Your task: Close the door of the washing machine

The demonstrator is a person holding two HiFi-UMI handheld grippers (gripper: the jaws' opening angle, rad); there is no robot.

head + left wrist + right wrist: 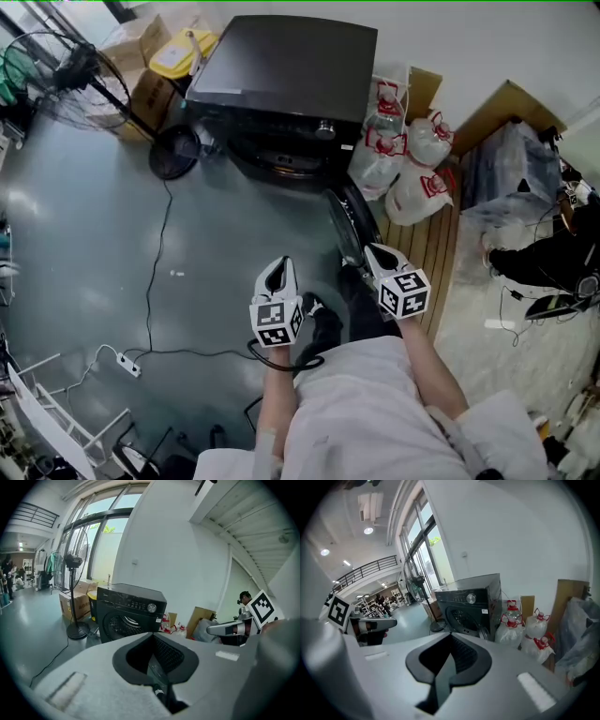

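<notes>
Currently the washing machine (pixel 281 75) stands against the back wall, black, with its front toward the person. Its door (pixel 345 223) is swung open at the machine's right side and sticks out toward the person, seen edge-on in the head view. The drum opening (pixel 281 161) lies exposed just left of it. Right gripper (pixel 379 257): jaws pressed together, nothing between them. In the head view it sits just right of the door's free edge. The right gripper view puts the door ahead of the jaw tips and apart from them, no contact. Left gripper (pixel 278 272): jaws likewise closed on nothing. It is held left of the door and side by side with the right one. In the left gripper view the machine's front and drum opening show beyond its tips. Both grippers point forward and somewhat down toward the machine. Just right of the machine are bagged water jugs (pixel 403 155) with red caps, at the far end of a slatted wooden board (pixel 439 248). Left of the machine is a standing fan (pixel 52 70), its round base close to the machine's front left corner. Cardboard boxes (pixel 150 89) and a yellow container (pixel 183 52) are behind it. A black cable (pixel 155 272) crosses the grey floor (pixel 84 244) toward a white power strip (pixel 129 365). A white rack (pixel 56 417) shows at the lower left.
</notes>
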